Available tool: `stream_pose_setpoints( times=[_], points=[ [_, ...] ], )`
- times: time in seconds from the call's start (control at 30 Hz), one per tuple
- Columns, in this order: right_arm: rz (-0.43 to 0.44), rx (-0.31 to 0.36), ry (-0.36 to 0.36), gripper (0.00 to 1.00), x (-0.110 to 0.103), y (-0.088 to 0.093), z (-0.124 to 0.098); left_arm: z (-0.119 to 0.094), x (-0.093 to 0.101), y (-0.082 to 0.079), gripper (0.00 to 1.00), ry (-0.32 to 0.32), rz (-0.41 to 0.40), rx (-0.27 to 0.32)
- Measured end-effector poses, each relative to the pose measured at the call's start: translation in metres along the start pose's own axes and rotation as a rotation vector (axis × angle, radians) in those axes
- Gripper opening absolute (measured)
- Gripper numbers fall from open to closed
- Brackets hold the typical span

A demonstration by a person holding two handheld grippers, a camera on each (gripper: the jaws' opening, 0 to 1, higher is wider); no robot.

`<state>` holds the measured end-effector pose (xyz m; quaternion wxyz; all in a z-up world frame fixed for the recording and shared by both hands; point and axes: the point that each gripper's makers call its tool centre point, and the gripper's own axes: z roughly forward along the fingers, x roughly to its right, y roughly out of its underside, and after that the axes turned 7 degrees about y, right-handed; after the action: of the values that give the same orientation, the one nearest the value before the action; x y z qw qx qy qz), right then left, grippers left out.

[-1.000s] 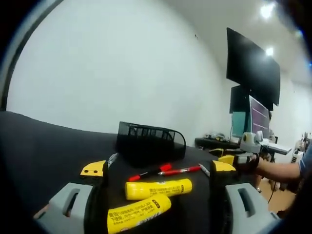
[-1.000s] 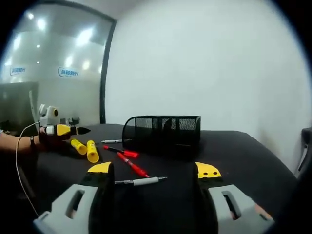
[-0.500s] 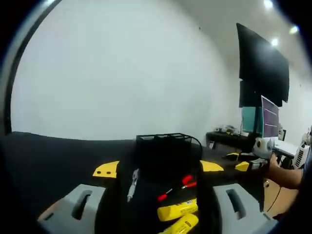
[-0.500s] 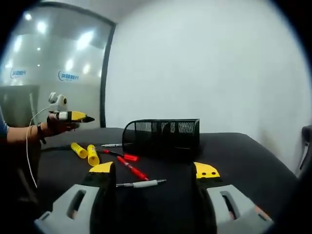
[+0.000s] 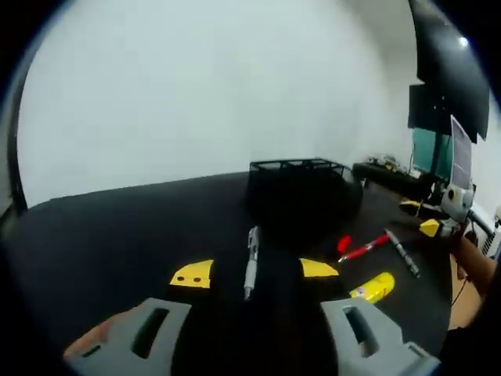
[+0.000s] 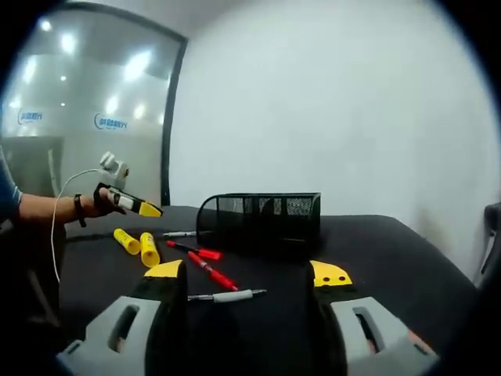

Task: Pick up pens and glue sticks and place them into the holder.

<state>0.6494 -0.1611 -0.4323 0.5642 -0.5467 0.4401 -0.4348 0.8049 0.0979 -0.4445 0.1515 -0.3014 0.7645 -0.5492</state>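
In the left gripper view, my left gripper (image 5: 254, 272) is open, and a grey pen (image 5: 250, 262) lies on the black table between its yellow jaw tips. Behind the pen stands the black mesh holder (image 5: 301, 184). Off to the right lie a red pen (image 5: 364, 248), a dark pen (image 5: 403, 253) and a yellow glue stick (image 5: 373, 287). In the right gripper view, my right gripper (image 6: 246, 272) is open low over another grey pen (image 6: 227, 295). Two red pens (image 6: 211, 269) lie before the holder (image 6: 262, 215), with two glue sticks (image 6: 148, 247) to the left. The left gripper (image 6: 129, 202) hangs above them, tilted down.
The black table (image 5: 117, 227) stretches left of the holder. A white wall stands behind it. Dark monitors (image 5: 446, 86) and a desk sit at the far right of the left gripper view. A hand and sleeve (image 6: 47, 207) hold the left gripper, with a glass wall behind.
The left gripper has risen, swung over the grey pen and tilted downward; the glue sticks have slid out to the right of its view. The right gripper has hardly moved.
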Motion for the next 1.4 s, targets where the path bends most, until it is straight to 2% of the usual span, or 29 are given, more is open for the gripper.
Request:
stream_pose_setpoints(
  times=[0.13, 0.27, 0.5, 0.73, 0.8, 1.0, 1.13, 1.23, 1.33, 1.4],
  points=[
    [0.0, 0.004, 0.0, 0.57, 0.001, -0.001, -0.001, 0.004, -0.003, 0.005, 0.29, -0.005, 0.004, -0.021],
    [0.005, 0.007, 0.003, 0.57, 0.002, -0.002, -0.001, 0.009, -0.004, 0.008, 0.28, 0.0, 0.018, -0.04],
    [0.005, 0.008, 0.006, 0.57, 0.002, -0.003, -0.001, 0.017, -0.007, 0.024, 0.27, -0.005, 0.07, -0.099],
    [0.002, 0.007, 0.008, 0.56, 0.001, -0.003, 0.001, 0.021, -0.006, 0.032, 0.24, 0.004, 0.066, -0.112],
    [0.002, 0.006, 0.008, 0.56, 0.001, -0.003, 0.001, 0.022, -0.007, 0.033, 0.2, -0.001, 0.077, -0.116],
    [0.002, 0.007, 0.01, 0.56, 0.001, -0.003, 0.001, 0.025, -0.009, 0.034, 0.19, -0.003, 0.082, -0.103],
    [0.003, 0.006, 0.01, 0.56, 0.001, -0.003, 0.001, 0.027, -0.01, 0.039, 0.14, -0.013, 0.099, -0.113],
    [0.003, 0.007, 0.011, 0.56, 0.002, -0.003, 0.001, 0.027, -0.01, 0.037, 0.14, -0.015, 0.098, -0.1],
    [0.003, 0.007, 0.012, 0.56, 0.002, -0.003, 0.001, 0.027, -0.011, 0.037, 0.07, -0.028, 0.114, -0.099],
    [0.005, 0.006, 0.013, 0.56, 0.003, -0.002, 0.001, 0.027, -0.011, 0.036, 0.06, -0.034, 0.124, -0.097]
  ],
)
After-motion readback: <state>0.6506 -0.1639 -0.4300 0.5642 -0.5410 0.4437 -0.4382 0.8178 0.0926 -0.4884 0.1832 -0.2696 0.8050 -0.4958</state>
